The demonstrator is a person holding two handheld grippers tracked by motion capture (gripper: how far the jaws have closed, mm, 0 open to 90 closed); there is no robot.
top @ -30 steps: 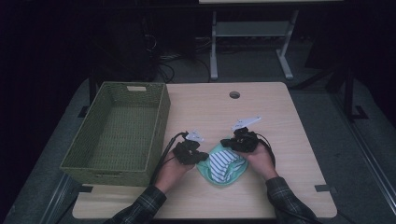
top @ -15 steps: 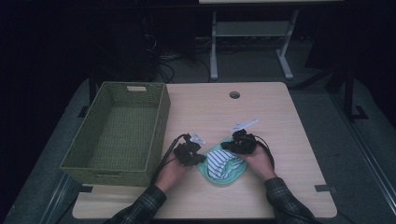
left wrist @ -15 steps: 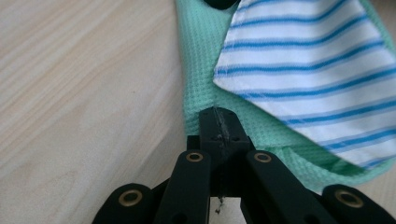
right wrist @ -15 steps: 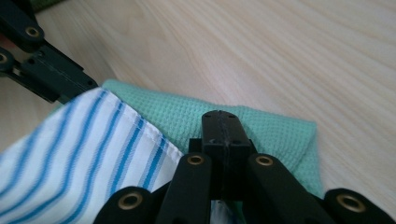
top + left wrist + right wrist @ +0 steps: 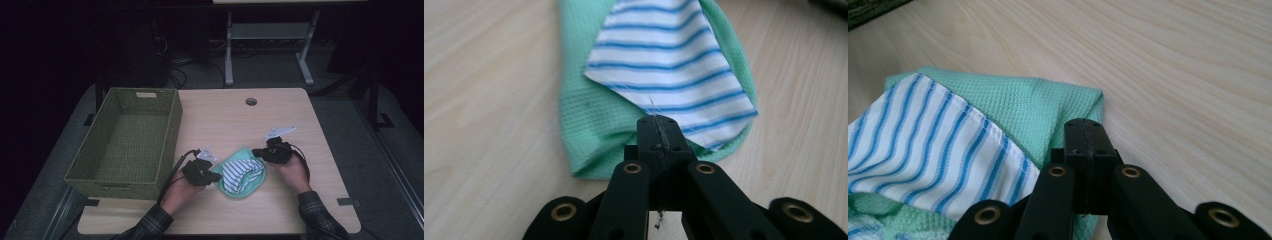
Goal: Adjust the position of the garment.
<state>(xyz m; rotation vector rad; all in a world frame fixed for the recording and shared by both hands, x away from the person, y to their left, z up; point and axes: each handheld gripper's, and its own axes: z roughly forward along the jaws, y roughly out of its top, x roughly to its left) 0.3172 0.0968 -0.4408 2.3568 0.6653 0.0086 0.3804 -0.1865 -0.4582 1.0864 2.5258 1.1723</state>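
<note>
On the table (image 5: 300, 115), both grippers, left (image 5: 216, 177) and right (image 5: 256, 152), pinch the green cloth (image 5: 250, 186); its far edge has folded nearer, the striped cloth (image 5: 240, 170) wrapped inside, ready for the basket (image 5: 175, 120).

The high view looks forward and down from above the person's side, taking in the whole table (image 5: 300, 120) and the basket (image 5: 125, 145) at its left. Each gripper view sits low and very close, looking along its own black jaws across the tabletop. All three share the green cloth (image 5: 242, 175) (image 5: 589, 125) (image 5: 1048, 105) with its striped piece.
</note>
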